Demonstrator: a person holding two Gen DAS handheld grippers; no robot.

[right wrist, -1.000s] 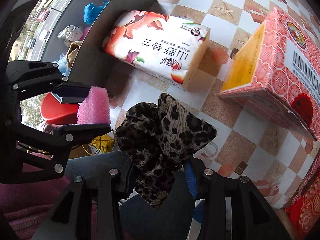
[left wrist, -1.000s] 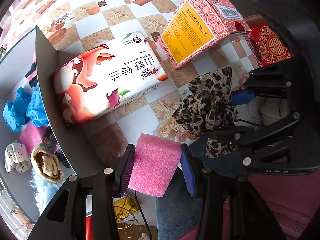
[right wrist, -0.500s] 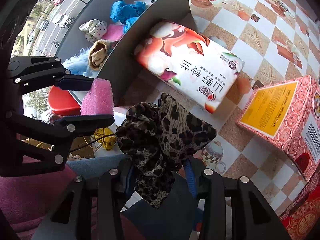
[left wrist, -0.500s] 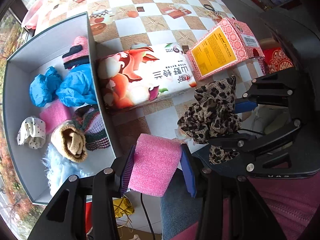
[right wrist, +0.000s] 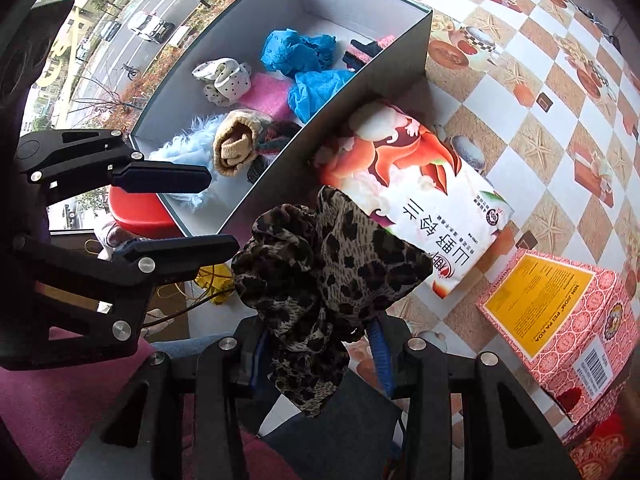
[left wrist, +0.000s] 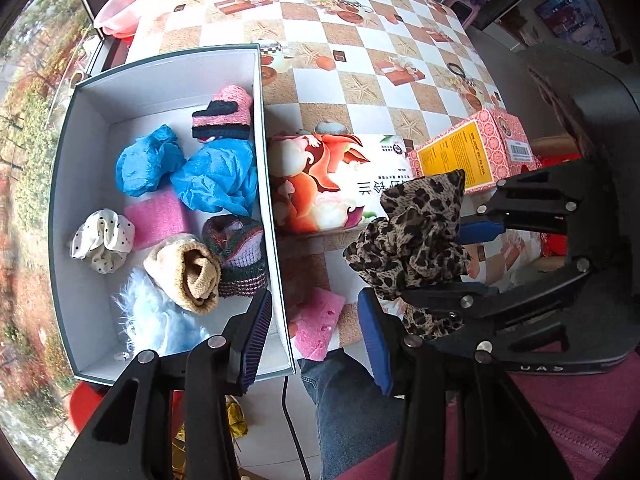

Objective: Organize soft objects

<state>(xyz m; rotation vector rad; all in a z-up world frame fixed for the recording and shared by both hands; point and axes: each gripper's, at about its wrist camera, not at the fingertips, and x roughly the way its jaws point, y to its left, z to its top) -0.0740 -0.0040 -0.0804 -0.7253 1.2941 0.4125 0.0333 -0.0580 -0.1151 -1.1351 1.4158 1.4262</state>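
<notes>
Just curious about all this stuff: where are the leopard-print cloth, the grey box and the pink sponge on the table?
leopard-print cloth (right wrist: 332,264), right wrist view, bunched middle
grey box (left wrist: 269,184), left wrist view, right wall
pink sponge (left wrist: 320,322), left wrist view, top face

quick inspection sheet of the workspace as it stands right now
surface: checkered tablecloth, mostly bare
job's things: grey box holds blue cloths and socks; pink sponge lies outside it at the table edge
clutter: tissue pack, pink carton
grippers: left gripper open, empty; right gripper shut on leopard-print cloth
cables: black cable below the table edge
surroundings: street through the window
</notes>
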